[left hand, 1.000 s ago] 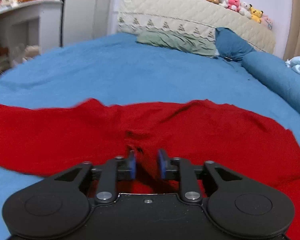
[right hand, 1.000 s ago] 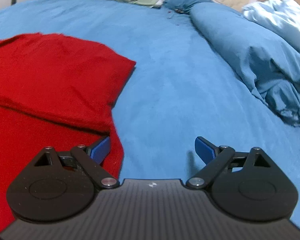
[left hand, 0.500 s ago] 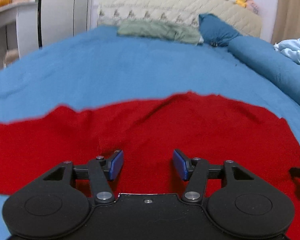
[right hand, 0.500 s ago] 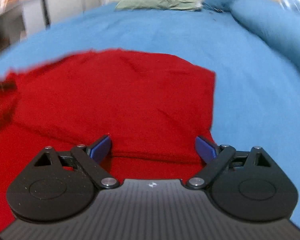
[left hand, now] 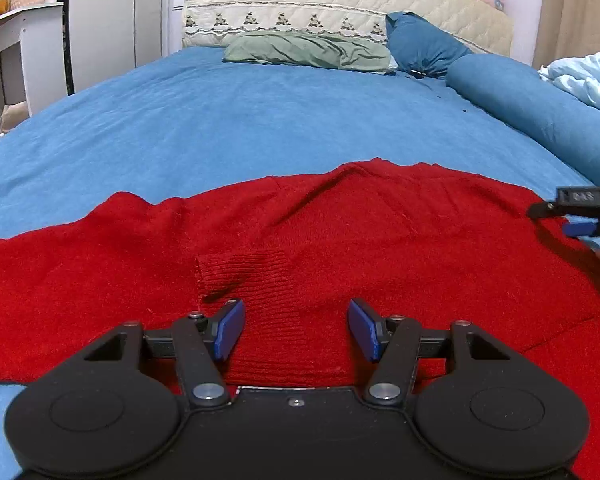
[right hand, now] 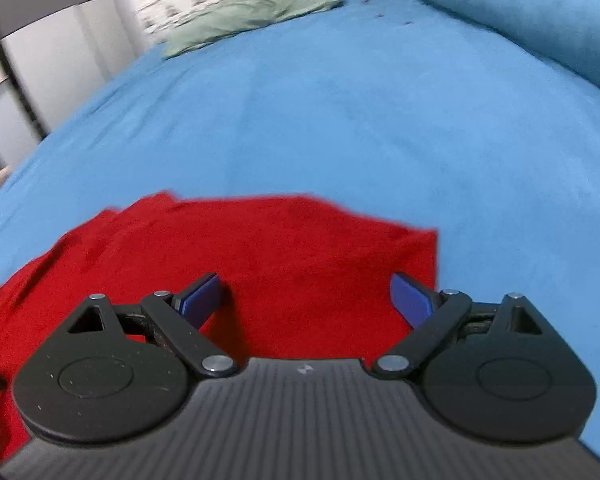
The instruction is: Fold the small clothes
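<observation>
A red knit sweater (left hand: 340,240) lies spread flat on the blue bed; it also shows in the right wrist view (right hand: 292,248). A ribbed cuff (left hand: 244,268) of a folded-in sleeve rests on the sweater's body. My left gripper (left hand: 296,330) is open and empty, just above the sweater behind that cuff. My right gripper (right hand: 306,300) is open and empty over the sweater's right part, near its right edge. The right gripper also shows at the right edge of the left wrist view (left hand: 584,220).
The blue bedsheet (left hand: 260,120) stretches ahead. A green pillow (left hand: 308,50), a blue pillow (left hand: 424,48) and a blue bolster (left hand: 540,116) lie at the head and right side. A light blue blanket (left hand: 588,80) is at far right. White furniture (left hand: 20,48) stands left.
My left gripper has let go of the sleeve cuff, opened and pulled back. My right gripper has swung left from the sweater's right edge to over the sweater, still open.
</observation>
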`<action>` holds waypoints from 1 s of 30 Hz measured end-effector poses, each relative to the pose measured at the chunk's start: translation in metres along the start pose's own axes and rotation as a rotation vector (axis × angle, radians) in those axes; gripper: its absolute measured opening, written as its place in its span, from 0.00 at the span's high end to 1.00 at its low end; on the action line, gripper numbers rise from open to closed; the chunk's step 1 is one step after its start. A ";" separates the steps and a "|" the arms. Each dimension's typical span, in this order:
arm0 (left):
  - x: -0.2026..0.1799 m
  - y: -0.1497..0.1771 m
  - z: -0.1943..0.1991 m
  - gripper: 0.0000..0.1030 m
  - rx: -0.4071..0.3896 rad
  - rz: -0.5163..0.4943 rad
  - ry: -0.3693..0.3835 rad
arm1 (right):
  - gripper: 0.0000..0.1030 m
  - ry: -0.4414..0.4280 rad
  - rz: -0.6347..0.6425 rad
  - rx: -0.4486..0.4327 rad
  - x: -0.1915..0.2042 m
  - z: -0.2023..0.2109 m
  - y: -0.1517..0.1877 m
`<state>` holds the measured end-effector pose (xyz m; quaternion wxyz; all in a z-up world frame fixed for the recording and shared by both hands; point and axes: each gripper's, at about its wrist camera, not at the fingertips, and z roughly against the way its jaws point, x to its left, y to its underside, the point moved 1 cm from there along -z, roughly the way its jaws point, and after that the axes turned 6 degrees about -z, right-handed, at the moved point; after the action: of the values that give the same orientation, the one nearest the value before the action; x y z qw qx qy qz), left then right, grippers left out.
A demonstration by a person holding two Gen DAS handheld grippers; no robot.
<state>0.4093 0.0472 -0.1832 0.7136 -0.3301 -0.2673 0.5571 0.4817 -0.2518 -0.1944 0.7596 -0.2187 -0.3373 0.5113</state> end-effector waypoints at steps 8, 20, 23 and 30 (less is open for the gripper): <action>0.011 -0.017 0.040 0.38 -0.047 0.059 -0.025 | 0.00 0.001 0.067 -0.037 0.017 0.035 -0.011; 0.100 -0.048 0.179 0.00 -0.144 0.167 -0.199 | 0.00 -0.082 0.173 -0.030 0.126 0.144 0.014; 0.132 -0.047 0.198 0.00 -0.144 0.204 -0.254 | 0.00 -0.123 0.267 -0.041 0.169 0.157 0.022; 0.241 -0.010 0.193 0.00 -0.114 0.396 -0.313 | 0.00 -0.213 0.331 0.008 0.245 0.153 0.059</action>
<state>0.3281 0.3130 -0.0491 0.5208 -0.3256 -0.3355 0.7143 0.3928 -0.0047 -0.0601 0.6261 -0.2128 -0.3730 0.6508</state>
